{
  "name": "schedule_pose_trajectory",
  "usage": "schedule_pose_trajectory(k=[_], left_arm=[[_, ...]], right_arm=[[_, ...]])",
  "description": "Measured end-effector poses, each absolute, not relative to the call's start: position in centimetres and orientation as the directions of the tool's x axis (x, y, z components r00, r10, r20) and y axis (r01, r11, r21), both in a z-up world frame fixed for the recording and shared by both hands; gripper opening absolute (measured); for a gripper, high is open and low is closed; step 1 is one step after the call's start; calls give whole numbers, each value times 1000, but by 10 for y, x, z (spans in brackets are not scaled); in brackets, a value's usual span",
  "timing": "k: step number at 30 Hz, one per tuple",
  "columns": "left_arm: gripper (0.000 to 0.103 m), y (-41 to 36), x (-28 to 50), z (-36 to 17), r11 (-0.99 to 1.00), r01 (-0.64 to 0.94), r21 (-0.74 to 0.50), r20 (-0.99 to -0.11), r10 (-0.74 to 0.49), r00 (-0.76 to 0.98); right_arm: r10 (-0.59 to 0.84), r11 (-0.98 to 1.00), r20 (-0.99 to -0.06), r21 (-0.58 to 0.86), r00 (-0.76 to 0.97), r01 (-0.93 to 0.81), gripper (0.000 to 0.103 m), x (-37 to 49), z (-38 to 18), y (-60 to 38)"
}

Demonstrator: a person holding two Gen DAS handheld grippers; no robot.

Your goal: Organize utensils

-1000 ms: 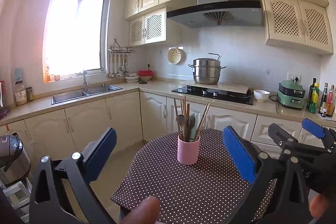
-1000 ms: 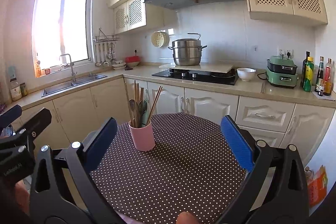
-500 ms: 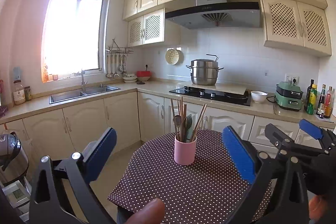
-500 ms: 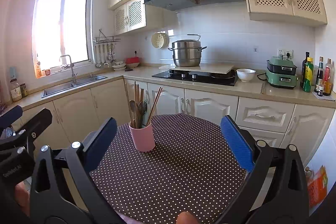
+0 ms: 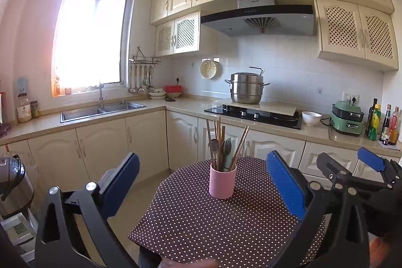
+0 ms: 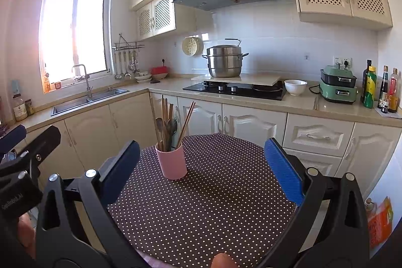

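A pink cup (image 5: 222,182) (image 6: 171,163) stands upright on a round table with a brown polka-dot cloth (image 5: 213,222) (image 6: 213,205). Chopsticks and spoons (image 5: 222,145) (image 6: 170,119) stick up out of it. My left gripper (image 5: 203,182) is open, held well short of the cup, with nothing between its blue pads. My right gripper (image 6: 201,172) is open too, with the cup left of its centre line and farther away. Each gripper shows at the edge of the other's view: the right gripper (image 5: 351,172) and the left gripper (image 6: 15,142).
Cream cabinets (image 6: 251,124) and a counter run behind the table, with a sink (image 5: 100,112), a hob (image 5: 253,114) carrying a steel pot (image 5: 247,87), a white bowl (image 6: 295,86), a green appliance (image 6: 338,88) and bottles (image 6: 379,89). A rice cooker (image 5: 11,182) stands at the left.
The left gripper's view has drifted, so the cup sits slightly lower and more centred between its pads. The right gripper has barely moved. Both stay open.
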State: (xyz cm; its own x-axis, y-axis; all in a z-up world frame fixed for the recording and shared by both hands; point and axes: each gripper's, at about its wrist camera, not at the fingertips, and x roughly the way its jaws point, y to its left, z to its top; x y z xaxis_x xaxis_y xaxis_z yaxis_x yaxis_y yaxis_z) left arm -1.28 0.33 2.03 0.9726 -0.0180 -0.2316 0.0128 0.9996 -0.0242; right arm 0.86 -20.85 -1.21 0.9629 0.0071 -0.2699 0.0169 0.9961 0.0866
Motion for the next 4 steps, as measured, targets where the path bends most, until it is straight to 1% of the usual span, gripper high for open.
schedule_pose_trajectory(k=[4], left_arm=[[99, 5, -10, 19, 1000, 3, -29, -244, -10, 970]], right_arm=[[10, 996, -272, 90, 962, 15, 97, 9, -13, -208]])
